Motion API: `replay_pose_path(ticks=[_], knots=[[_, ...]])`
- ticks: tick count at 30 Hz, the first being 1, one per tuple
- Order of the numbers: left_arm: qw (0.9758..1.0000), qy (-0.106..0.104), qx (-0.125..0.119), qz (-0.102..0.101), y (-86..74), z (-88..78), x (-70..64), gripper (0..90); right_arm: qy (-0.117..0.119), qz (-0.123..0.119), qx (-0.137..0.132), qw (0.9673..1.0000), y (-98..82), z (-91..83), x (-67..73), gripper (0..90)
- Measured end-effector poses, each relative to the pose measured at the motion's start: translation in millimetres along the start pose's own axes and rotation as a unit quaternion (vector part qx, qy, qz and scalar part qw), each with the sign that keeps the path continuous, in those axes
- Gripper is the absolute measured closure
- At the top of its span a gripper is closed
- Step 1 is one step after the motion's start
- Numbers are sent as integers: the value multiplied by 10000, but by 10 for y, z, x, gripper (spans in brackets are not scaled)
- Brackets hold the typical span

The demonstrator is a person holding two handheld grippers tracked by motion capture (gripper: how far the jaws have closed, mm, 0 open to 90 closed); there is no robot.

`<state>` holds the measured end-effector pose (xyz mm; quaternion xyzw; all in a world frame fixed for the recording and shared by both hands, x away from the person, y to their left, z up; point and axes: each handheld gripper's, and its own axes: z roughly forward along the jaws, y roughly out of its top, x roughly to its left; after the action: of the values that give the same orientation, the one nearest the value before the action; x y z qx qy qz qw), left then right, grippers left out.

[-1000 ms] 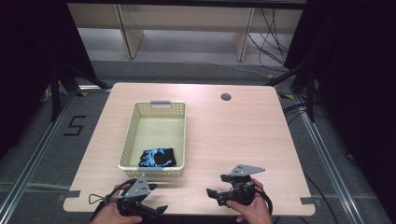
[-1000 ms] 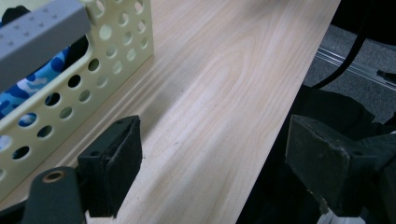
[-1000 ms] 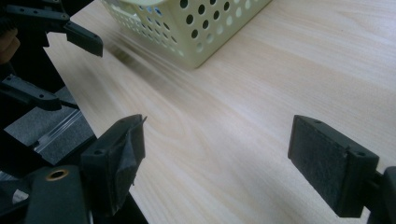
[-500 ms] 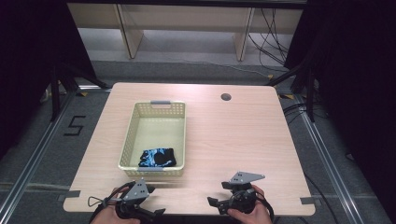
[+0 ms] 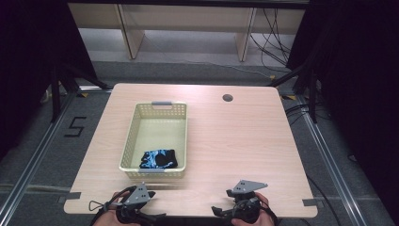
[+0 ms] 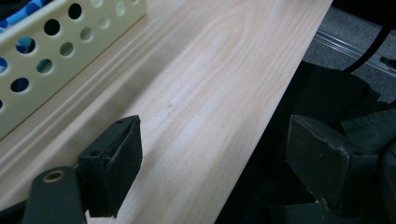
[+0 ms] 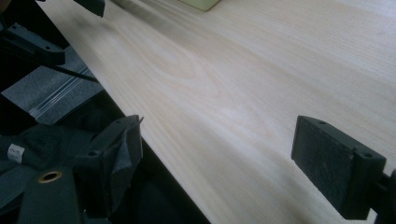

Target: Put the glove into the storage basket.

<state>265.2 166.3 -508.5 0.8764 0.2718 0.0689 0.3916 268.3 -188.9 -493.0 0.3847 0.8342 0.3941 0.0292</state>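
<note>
A cream perforated basket [image 5: 153, 109] stands left of the table's middle. A black and blue cloth item [image 5: 159, 159] lies at its near end. At the table's near edge, in front of the basket, my left gripper [image 5: 150, 215] is open with nothing between its jaws. In the left gripper view, the left gripper [image 6: 217, 163] spans the table edge, with the basket wall [image 6: 56, 46] at upper left. My right gripper [image 5: 221, 210] is at the near edge too, a little to the right. In the right gripper view, the right gripper [image 7: 224, 161] is open over bare wood.
The wooden table [image 5: 235, 141] has a round cable hole [image 5: 227, 98] at the back right. Tape strips [image 5: 311, 203] mark its front corners. Dark fabric [image 6: 327, 93] lies below the near edge. Grey floor and metal rails surround the table.
Both grippers have drawn back toward the near edge of the table and sit lower in the high view. The basket and the cloth have not moved.
</note>
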Motion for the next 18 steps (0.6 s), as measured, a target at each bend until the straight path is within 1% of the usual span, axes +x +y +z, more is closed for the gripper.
replay_pose_path(ticks=[1,2,3,4,5,6,7,8,9,10,11,13,14,15,16,17,18], knots=[[10000,0,11,38,1,0,3,184,22,-49,1,10000,-8,-5,2,174],[10000,16,0,17,0,0,0,184,1,-1,51,10000,-16,-16,16,175],[10000,30,-13,-8,-2,4,-1,184,-24,-73,3,10000,-30,-18,13,174],[10000,32,48,68,-1,-2,10,184,32,-45,33,10000,-44,-18,15,174],[10000,37,-14,14,-4,10,0,184,20,35,77,10000,-57,-21,33,174],[10000,59,27,41,-3,8,0,184,-56,-58,70,9999,-65,-21,19,175],[10000,54,13,-66,-8,16,-14,184,-45,-36,102,9999,-69,-25,26,175],[9999,54,111,27,-5,6,-4,183,-59,-75,100,9999,-73,-23,26,175],[9999,45,107,31,-5,6,-5,184,-65,-124,78,9999,-76,-22,23,175],[9999,44,95,46,-3,7,-7,184,-30,-113,69,9999,-76,-20,22,175],[9999,23,58,110,1,9,-2,184,-61,-120,70,9999,-77,-22,23,175],[10000,37,73,-10,-6,15,-8,183,-73,-63,82,9999,-81,-17,32,175],[9999,77,84,27,-6,16,-1,184,-76,-69,91,9999,-81,-16,32,175],[9999,78,94,26,-7,14,2,184,-63,7,132,9999,-79,-20,43,175],[10000,58,6,-79,-8,23,-11,183,-76,-52,104,9999,-77,-16,39,175],[10000,51,5,-59,-8,24,-7,184,-77,-64,107,9999,-77,-15,39,175],[9999,64,27,73,-3,22,7,184,-84,-121,100,9998,-76,-14,30,175]])
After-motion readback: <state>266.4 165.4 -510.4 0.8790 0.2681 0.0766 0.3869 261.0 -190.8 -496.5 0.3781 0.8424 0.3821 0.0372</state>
